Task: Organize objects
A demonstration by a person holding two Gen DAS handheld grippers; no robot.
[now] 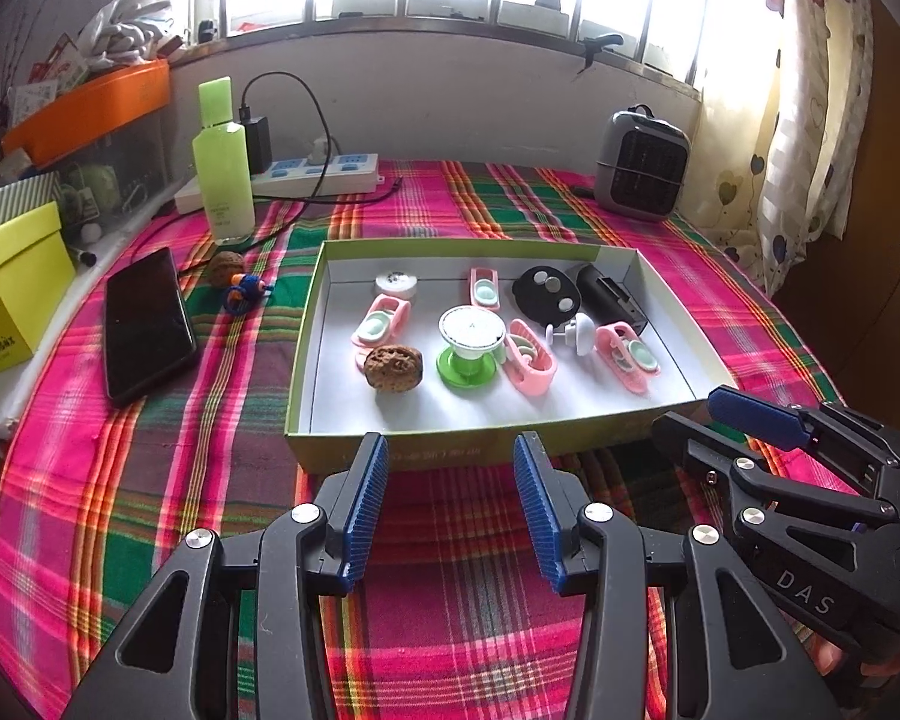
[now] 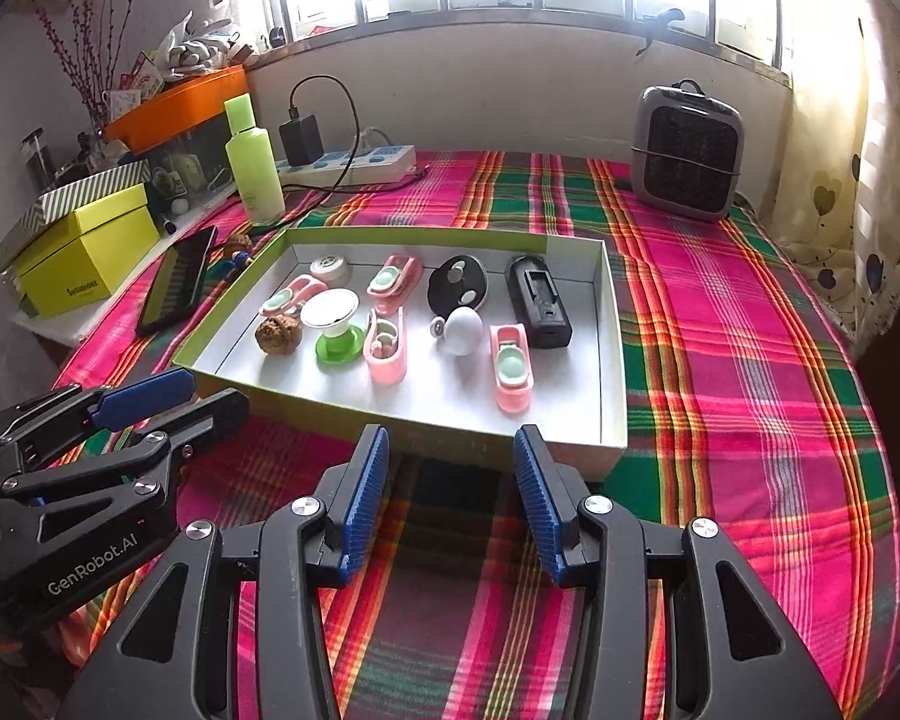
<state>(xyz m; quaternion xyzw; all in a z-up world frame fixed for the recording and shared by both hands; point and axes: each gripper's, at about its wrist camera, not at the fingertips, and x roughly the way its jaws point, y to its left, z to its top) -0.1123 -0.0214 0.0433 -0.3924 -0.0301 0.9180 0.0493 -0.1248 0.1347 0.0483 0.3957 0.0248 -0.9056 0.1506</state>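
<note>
A shallow green-rimmed box tray (image 1: 315,324) (image 2: 615,348) lies on the plaid cloth. It holds a walnut (image 1: 392,365), several pink clips (image 1: 531,363), a green and white suction cup (image 1: 468,345), a white knob (image 2: 463,330) and black gadgets (image 2: 537,300). Left of the tray, a second walnut (image 1: 227,267) and a small blue and orange toy (image 1: 240,291) rest on the cloth. My left gripper (image 1: 450,444) (image 2: 216,390) hovers open and empty just before the tray's near wall. Beside it, the right gripper (image 2: 451,438) (image 1: 687,411) is open and empty too.
A black phone (image 1: 147,324) lies left of the tray, with a green bottle (image 1: 222,174) and a power strip (image 1: 324,174) behind it. Yellow box (image 1: 12,294) at far left. A grey heater (image 2: 687,150) stands at the back right. Plaid cloth (image 2: 750,360) spreads right of the tray.
</note>
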